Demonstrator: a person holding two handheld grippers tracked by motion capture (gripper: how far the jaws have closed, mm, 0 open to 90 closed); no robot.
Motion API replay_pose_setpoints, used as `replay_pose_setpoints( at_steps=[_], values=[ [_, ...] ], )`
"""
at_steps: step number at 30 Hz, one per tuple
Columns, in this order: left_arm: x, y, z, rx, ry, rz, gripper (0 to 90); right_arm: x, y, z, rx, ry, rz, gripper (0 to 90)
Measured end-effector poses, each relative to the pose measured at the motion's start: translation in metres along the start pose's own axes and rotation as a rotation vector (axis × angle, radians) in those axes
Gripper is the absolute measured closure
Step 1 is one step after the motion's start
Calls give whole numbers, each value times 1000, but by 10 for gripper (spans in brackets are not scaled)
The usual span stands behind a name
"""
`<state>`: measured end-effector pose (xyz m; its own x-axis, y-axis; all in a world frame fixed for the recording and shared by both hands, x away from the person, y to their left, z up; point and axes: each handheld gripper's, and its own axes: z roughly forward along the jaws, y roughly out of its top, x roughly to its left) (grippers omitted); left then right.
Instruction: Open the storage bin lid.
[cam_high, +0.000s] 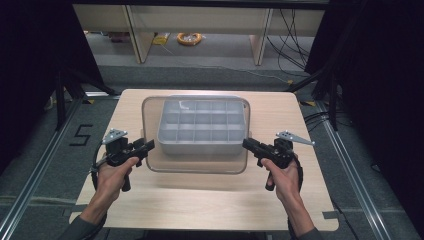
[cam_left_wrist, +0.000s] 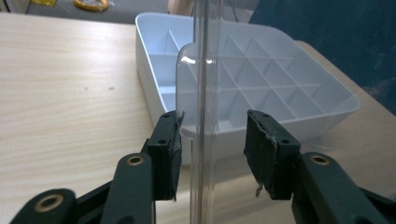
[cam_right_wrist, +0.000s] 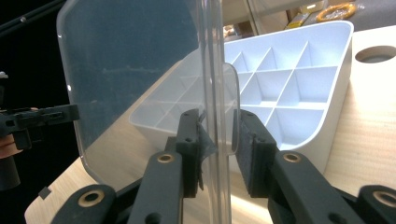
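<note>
A white box (cam_high: 200, 125) with several compartments stands on the wooden table (cam_high: 200, 200). Over it lies a clear plastic lid (cam_high: 200, 164), roughly level and reaching past the box toward me. My left gripper (cam_high: 149, 145) is shut on the lid's left edge, my right gripper (cam_high: 246, 143) on its right edge. In the left gripper view the lid (cam_left_wrist: 205, 70) stands edge-on between the pads of the gripper (cam_left_wrist: 212, 149), with the box (cam_left_wrist: 280, 93) behind. The right gripper view has the lid (cam_right_wrist: 130, 60) clamped in the gripper (cam_right_wrist: 217, 149), the box (cam_right_wrist: 289, 79) beyond, and the other gripper (cam_right_wrist: 42, 119) at far left.
The table has a round hole (cam_right_wrist: 375, 53) near the box. Bare wood runs from the box to the near edge. Past the far edge is grey floor with a yellow cable coil (cam_high: 189, 38) and furniture legs. Dark frames stand at both sides.
</note>
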<state>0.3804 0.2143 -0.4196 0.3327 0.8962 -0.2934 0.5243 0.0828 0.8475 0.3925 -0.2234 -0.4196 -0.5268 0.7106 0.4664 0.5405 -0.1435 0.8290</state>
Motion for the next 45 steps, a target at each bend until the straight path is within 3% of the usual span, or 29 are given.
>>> replay_pose_setpoints(
  at_steps=[5, 6, 8, 9, 11, 14, 16, 18, 21, 22, 24, 29, 31, 35, 37, 38, 39, 40, 41, 43, 45],
  values=[
    [-1, -10, 0, 20, 3, 9, 549, -1, -5, -1, -4, -7, -38, 728],
    [-1, -10, 0, 20, 3, 9, 550, 1, -7, -4, 9, -8, -10, 728],
    [-2, -14, -1, 30, 1, 11, 550, -1, -11, -4, 1, -5, -30, 729],
    [-2, -15, -2, 30, -1, 7, 550, 1, -13, -6, 13, -6, -4, 729],
    [-3, -17, -2, 38, -7, 15, 547, 1, -15, -8, 13, -3, -20, 729],
    [-5, -21, -4, 45, -10, 25, 547, 1, -19, -11, 13, -14, -3, 728],
    [-6, -25, -5, 47, -15, 26, 548, -2, -21, -12, 5, -13, -37, 728],
    [-6, -28, -6, 52, -14, 29, 547, 1, -24, -15, 17, -9, 8, 728],
    [-7, -32, -7, 58, -13, 32, 547, 0, -27, -16, 19, -5, -17, 727],
    [-7, -33, -8, 60, -14, 36, 547, 2, -29, -17, 27, -11, 8, 728],
    [-7, -35, -9, 64, -15, 38, 546, -1, -32, -18, 18, -16, -31, 727],
    [-7, -41, -14, 73, -9, 44, 544, 6, -38, -21, 39, -13, -3, 728],
    [-6, -44, -16, 76, -14, 45, 543, 5, -40, -21, 40, -15, -33, 728],
    [-6, -51, -16, 98, -10, 43, 539, 7, -45, -23, 60, -17, -31, 728],
    [-6, -54, -16, 106, -19, 47, 539, 9, -49, -24, 75, -16, 13, 726],
    [-7, -56, -17, 112, -22, 48, 538, 7, -50, -23, 67, -26, -14, 725],
    [-7, -57, -17, 112, -21, 40, 536, 7, -52, -24, 70, -17, -4, 724],
    [-8, -59, -18, 119, -19, 50, 535, 6, -52, -24, 66, -19, -26, 724],
    [-7, -61, -18, 118, -24, 53, 533, 7, -54, -26, 76, -21, -6, 724],
    [-8, -63, -20, 128, -20, 48, 533, 7, -56, -27, 76, -22, -26, 724],
    [-8, -66, -21, 135, -36, 44, 533, 9, -59, -30, 87, -21, 13, 724]
  ],
)
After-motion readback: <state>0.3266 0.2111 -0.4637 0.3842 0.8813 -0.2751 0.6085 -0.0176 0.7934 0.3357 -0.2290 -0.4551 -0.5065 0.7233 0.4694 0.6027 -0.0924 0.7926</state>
